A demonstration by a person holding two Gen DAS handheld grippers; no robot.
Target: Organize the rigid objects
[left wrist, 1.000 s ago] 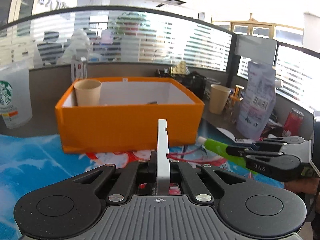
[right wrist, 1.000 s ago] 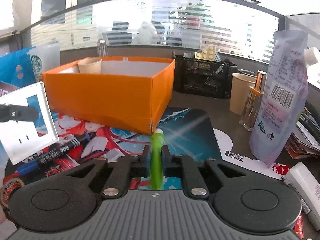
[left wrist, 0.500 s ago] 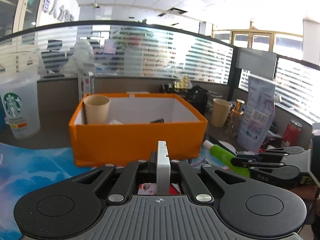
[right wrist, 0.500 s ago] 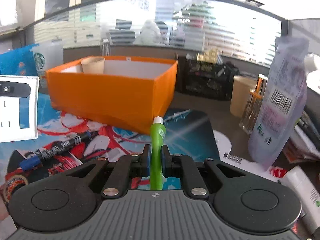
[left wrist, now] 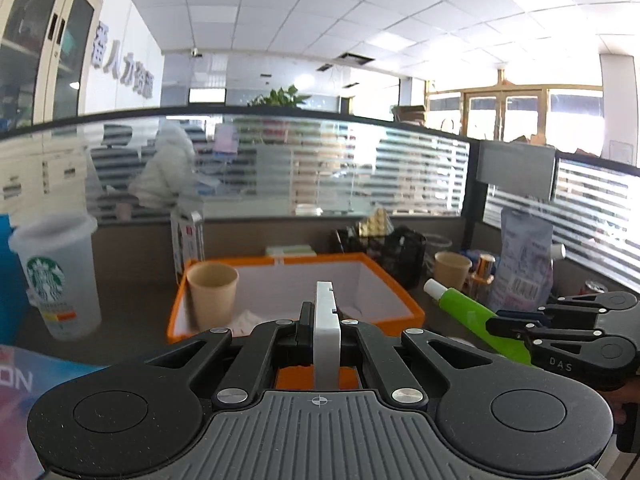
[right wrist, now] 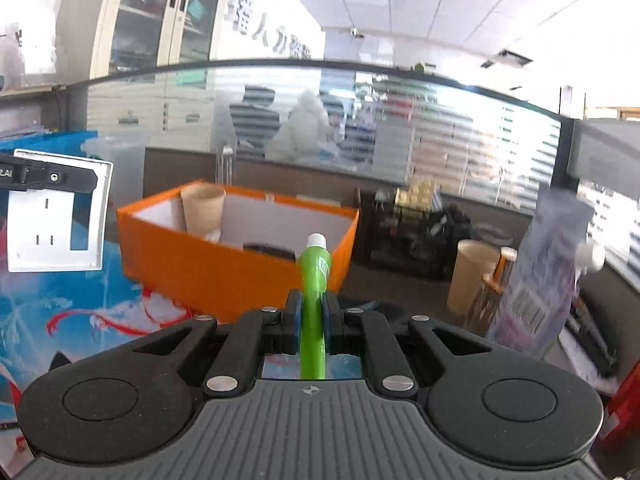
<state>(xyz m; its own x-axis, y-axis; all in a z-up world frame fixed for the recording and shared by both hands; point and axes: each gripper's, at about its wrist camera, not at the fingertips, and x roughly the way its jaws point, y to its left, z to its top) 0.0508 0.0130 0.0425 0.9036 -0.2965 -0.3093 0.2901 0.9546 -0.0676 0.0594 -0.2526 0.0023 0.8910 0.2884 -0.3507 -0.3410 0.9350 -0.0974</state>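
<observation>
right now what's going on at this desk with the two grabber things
A person is tidying desk items into the orange box with a handheld gripper in each hand. The left gripper is shut on a white socket plate, held edge-up in front of the box. The right gripper is shut on a green tube, white cap pointing toward the box. Both items are in the air, not yet inside. A paper cup already stands in the box's left corner.

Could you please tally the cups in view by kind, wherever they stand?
Brown paper cups: 2, one inside the orange box at its left corner, one on the desk right of the box.
Clear plastic Starbucks cups: 1, left of the box.
Total: 3 cups.
</observation>
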